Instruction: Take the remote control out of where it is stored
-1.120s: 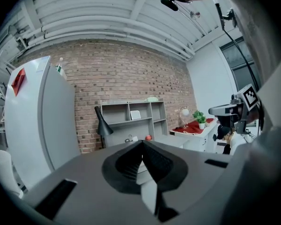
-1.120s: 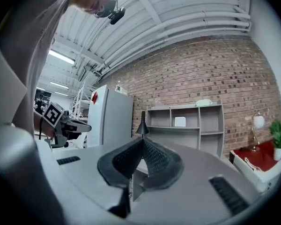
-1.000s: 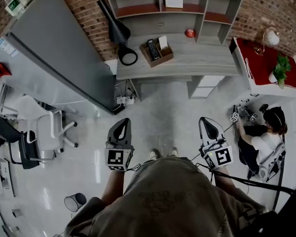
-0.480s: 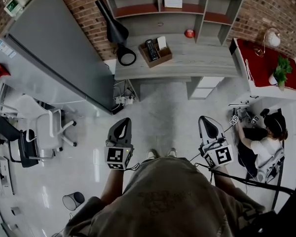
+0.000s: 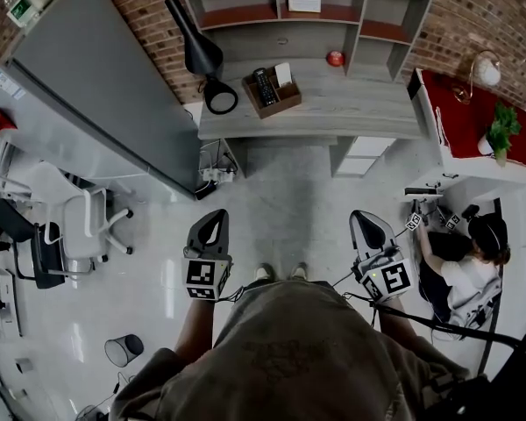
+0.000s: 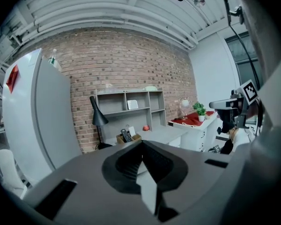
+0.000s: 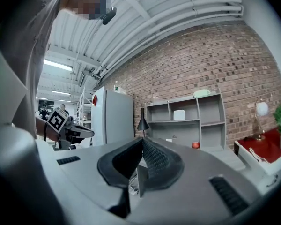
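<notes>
Standing well short of the counter (image 5: 351, 103), left claw (image 5: 216, 217) and right claw (image 5: 366, 217) both pressed together, empty | remote control (image 5: 264, 87) sits in wooden box (image 5: 282, 101) on counter's left part | risk: arriving unopened would likely shove or tip box | black lamp (image 5: 197, 55) crowds counter's left end; small red thing (image 5: 336, 58) at counter's back.

Open floor (image 5: 289, 191) up to the desk (image 5: 359, 103); black lamp (image 5: 197, 55) just left of the box (image 5: 280, 105)

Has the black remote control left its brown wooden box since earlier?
No. The remote control still sits in the wooden box, beside the white card.
</notes>
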{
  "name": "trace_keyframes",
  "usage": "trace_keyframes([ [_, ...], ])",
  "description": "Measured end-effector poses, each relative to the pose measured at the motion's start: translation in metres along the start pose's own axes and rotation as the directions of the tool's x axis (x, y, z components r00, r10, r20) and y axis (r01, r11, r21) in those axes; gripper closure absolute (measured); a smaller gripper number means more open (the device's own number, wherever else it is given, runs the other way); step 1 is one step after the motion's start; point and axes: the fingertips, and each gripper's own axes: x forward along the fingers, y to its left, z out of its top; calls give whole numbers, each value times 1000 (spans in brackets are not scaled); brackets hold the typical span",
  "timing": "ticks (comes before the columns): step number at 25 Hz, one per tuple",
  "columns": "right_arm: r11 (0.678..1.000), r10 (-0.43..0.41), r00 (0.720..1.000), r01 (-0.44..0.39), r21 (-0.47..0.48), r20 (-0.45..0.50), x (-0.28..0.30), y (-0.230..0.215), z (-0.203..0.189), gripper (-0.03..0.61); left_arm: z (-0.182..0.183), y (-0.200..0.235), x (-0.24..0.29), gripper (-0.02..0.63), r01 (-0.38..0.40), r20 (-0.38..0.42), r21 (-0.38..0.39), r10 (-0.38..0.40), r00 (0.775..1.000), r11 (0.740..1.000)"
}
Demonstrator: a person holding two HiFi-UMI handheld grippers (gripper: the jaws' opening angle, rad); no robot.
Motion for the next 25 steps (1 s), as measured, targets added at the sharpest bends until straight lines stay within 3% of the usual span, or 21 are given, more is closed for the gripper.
trace_keyframes([
  [4, 999, 38, 999, -38, -38, -11, -8, -6, -4, 566, -3, -10, -1, 603, -16, -16, 16, 16, 1000, 1000],
  [17, 999, 30, 999, -31, -32, -23, -12, -31, -15, 565, -8, -4, -1, 603, -92, -34, -25, 91, 995, 995],
  [25, 998, 23, 1000, -24, -50, -20, 14, -51, -14, 565, 3, 9, 32, 603, -89, 9, -4, 89, 996, 996],
])
